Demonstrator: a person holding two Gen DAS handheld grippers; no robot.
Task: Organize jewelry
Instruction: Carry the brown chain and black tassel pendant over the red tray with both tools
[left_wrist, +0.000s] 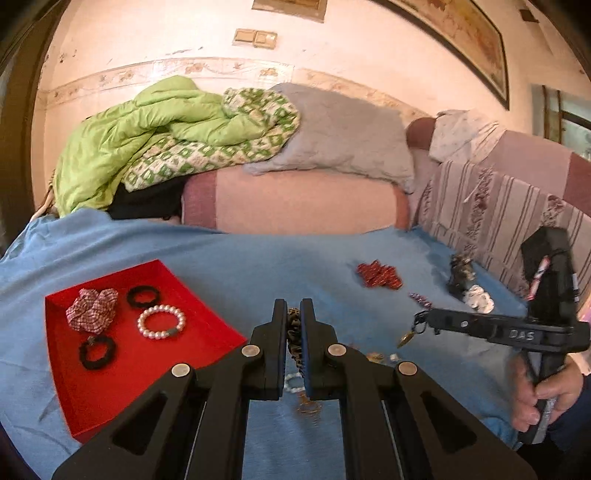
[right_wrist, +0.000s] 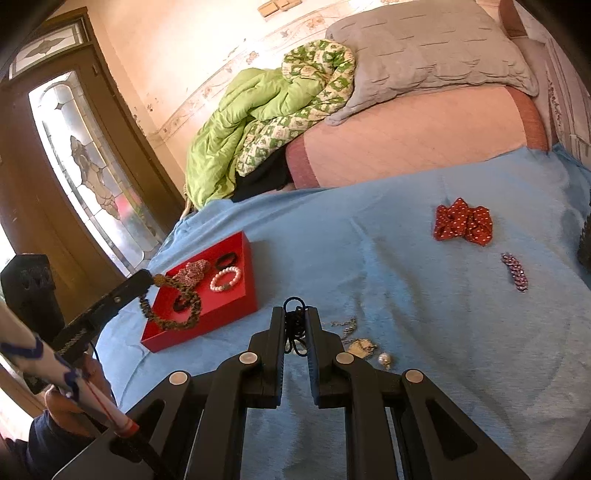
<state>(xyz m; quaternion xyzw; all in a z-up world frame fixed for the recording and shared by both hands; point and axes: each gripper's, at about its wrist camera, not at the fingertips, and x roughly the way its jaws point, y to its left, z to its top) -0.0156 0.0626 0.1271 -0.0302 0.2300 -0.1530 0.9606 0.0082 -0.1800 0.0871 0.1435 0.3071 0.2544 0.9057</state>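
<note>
Braided scrunchie (left_wrist: 294, 332) pinched; beaded bracelet (left_wrist: 161, 322) round.

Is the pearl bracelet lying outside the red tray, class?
No, the pearl bracelet lies inside the red tray, beside a black hair tie.

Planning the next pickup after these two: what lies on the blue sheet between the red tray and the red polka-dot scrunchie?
Nothing. In the right wrist view, the blue sheet is bare between the red tray and the red polka-dot scrunchie.
</note>
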